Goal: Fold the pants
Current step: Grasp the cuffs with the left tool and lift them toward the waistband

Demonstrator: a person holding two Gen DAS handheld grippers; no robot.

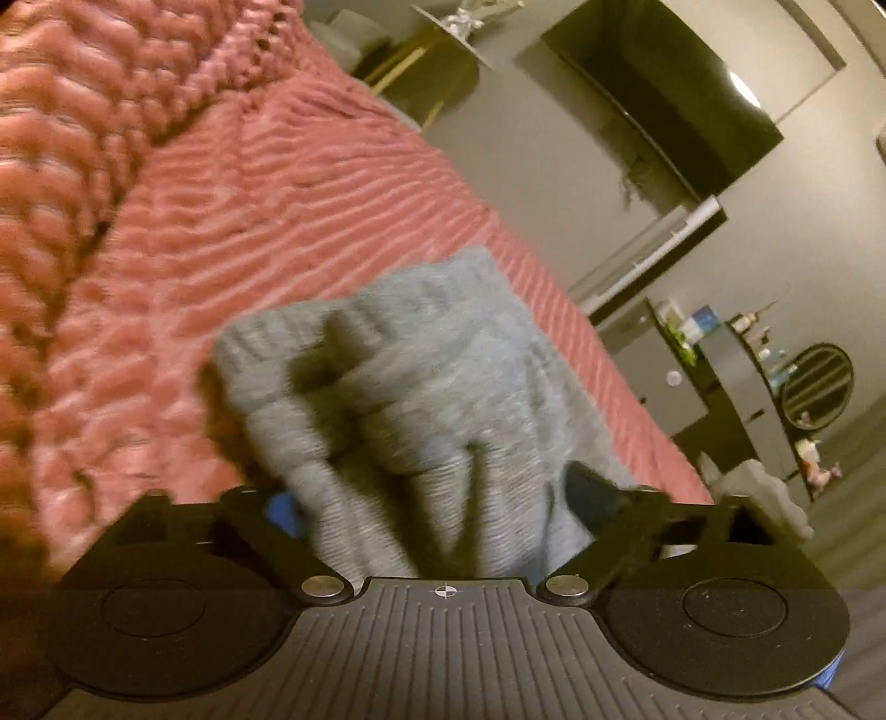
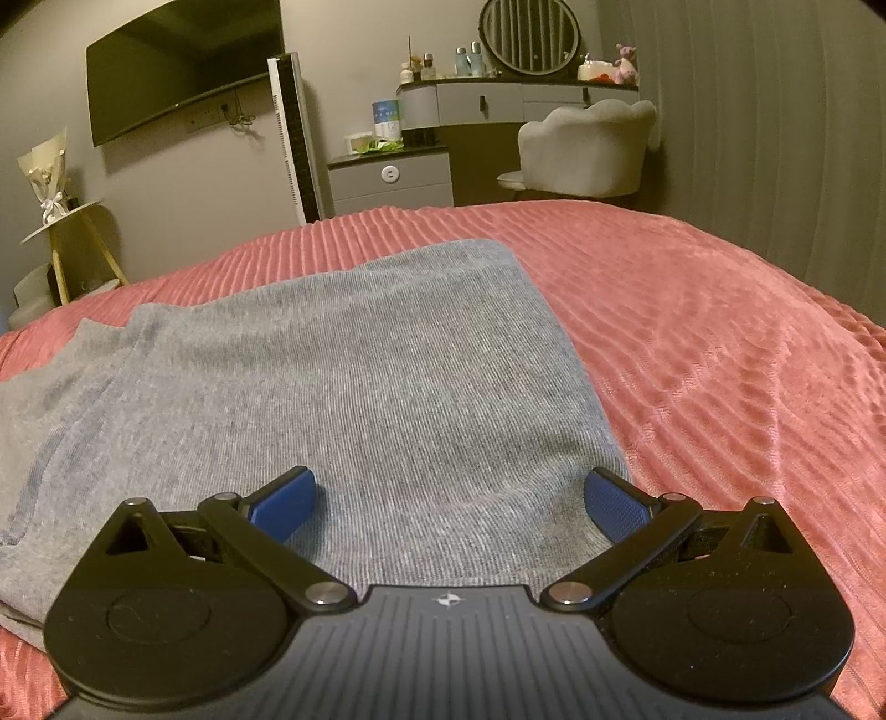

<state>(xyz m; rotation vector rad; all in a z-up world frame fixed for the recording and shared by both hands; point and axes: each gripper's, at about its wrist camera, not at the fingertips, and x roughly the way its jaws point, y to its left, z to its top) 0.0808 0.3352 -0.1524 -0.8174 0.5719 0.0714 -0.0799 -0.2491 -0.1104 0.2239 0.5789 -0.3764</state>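
The grey pants lie spread on the pink ribbed bedspread. In the lower centre of its blurred view, the left claw has bunched cloth between its fingers, probably lifting an end to fold over; whether it pinches, I cannot tell. The right claw gapes wide over the fabric. A television and dresser stand behind.

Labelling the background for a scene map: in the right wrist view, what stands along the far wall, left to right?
Bouquet → wall TV → tower fan → small drawer cabinet → round mirror → scalloped chair.
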